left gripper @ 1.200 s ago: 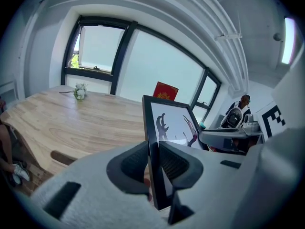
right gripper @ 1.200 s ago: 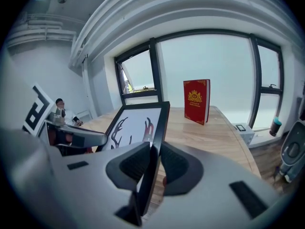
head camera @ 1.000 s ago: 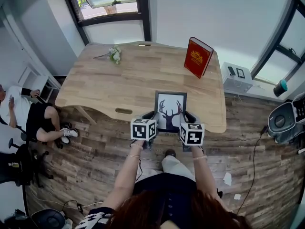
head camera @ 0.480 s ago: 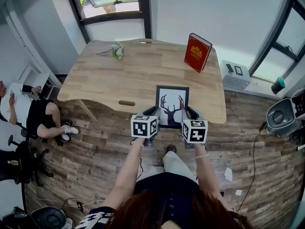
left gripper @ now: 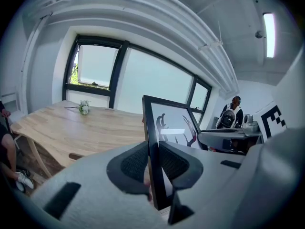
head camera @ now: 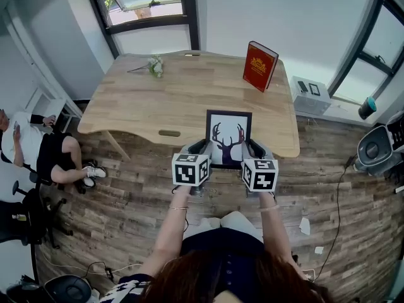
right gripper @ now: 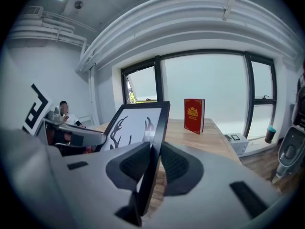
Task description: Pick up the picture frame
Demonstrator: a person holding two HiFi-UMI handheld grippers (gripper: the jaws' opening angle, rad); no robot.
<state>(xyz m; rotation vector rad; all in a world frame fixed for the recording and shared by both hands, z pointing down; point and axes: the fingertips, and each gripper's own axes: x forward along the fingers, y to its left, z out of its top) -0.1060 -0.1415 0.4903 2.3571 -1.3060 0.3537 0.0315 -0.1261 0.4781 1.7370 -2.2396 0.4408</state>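
Left gripper point(left gripper: 153, 165) and right gripper point(right gripper: 152, 165) each clenched on the picture frame point(head camera: 228, 137).
The left gripper's jaws pinched the frame's left edge and the right gripper's jaws pinched its right edge. The black frame, showing an antler print, stood tilted above the near edge of the wooden table point(head camera: 158, 103). Its lower edge was hidden behind the gripper bodies, so contact with the tabletop could not be judged. Farther back, a red book point(head camera: 259, 66) stood upright and a flower sprig point(head camera: 154, 66) lay near the far-left corner.
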